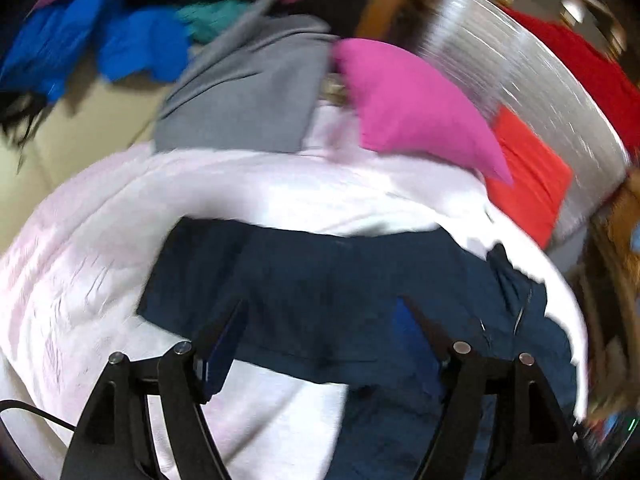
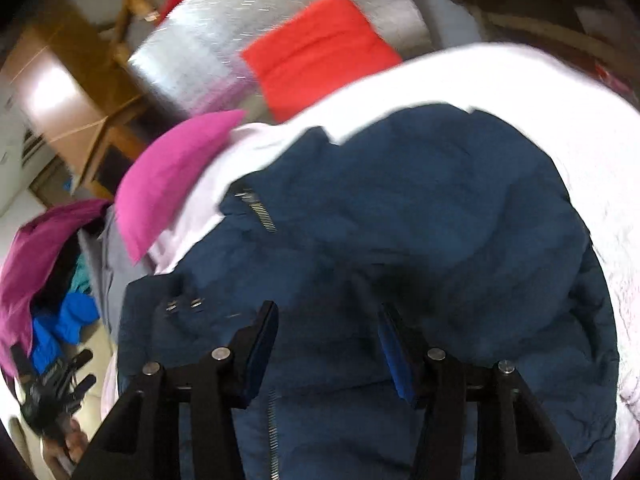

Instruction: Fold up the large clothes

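- Left gripper (image 1: 320, 312) spread wide, nothing between the fingers, hovering over the near hem of the navy jacket (image 1: 320, 272); contact with cloth unclear, frame blurred.
- Right gripper (image 2: 328, 320) also spread, empty, over the jacket's (image 2: 400, 220) middle; can't tell if the pads touch fabric.
- Jacket lies rumpled on a white sheet (image 1: 260, 184), zipper (image 2: 256, 208) at 10 o'clock from the right gripper, snaps (image 2: 184, 304) at 9 o'clock.
- Judgement: fold not started or barely begun; jacket looks bunched, not flat.
- To do it well: pinch one layer only at a hem or shoulder edge, both grippers well apart, pull taut to flatten before folding over.
- Risk: grabbing the sheet along with the jacket.
- Pink pillow (image 1: 416, 108) at 12 o'clock, grey cloth (image 1: 248, 92) at 11, red cushion (image 2: 320, 48) beyond; all away from the work area.
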`<state>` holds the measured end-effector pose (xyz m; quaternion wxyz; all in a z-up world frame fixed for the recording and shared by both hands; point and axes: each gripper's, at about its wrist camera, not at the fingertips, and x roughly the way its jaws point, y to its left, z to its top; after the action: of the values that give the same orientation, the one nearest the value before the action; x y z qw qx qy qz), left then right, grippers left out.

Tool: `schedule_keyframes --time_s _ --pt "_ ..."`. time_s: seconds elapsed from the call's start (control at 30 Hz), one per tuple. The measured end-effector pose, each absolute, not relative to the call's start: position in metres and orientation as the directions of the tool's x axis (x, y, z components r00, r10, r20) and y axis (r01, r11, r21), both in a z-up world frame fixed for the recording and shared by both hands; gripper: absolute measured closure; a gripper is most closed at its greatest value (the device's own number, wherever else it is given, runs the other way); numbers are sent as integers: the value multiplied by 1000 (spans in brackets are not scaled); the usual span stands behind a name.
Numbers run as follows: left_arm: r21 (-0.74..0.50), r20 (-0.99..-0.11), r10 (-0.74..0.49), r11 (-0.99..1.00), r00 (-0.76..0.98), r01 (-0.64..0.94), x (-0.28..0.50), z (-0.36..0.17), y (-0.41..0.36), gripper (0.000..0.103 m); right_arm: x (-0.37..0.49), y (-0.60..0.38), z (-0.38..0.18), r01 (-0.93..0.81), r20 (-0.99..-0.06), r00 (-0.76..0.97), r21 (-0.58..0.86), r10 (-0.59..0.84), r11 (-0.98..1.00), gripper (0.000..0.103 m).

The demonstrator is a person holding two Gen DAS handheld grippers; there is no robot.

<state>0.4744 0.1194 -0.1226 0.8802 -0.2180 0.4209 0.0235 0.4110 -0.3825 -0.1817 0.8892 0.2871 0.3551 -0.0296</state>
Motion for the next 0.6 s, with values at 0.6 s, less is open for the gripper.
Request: schedule_keyframes --time_s 0.6 --pt "-701 -711 -510 566 484 -434 481 -208 159 25 405 -258 -183 0 -618 725 443 305 897 47"
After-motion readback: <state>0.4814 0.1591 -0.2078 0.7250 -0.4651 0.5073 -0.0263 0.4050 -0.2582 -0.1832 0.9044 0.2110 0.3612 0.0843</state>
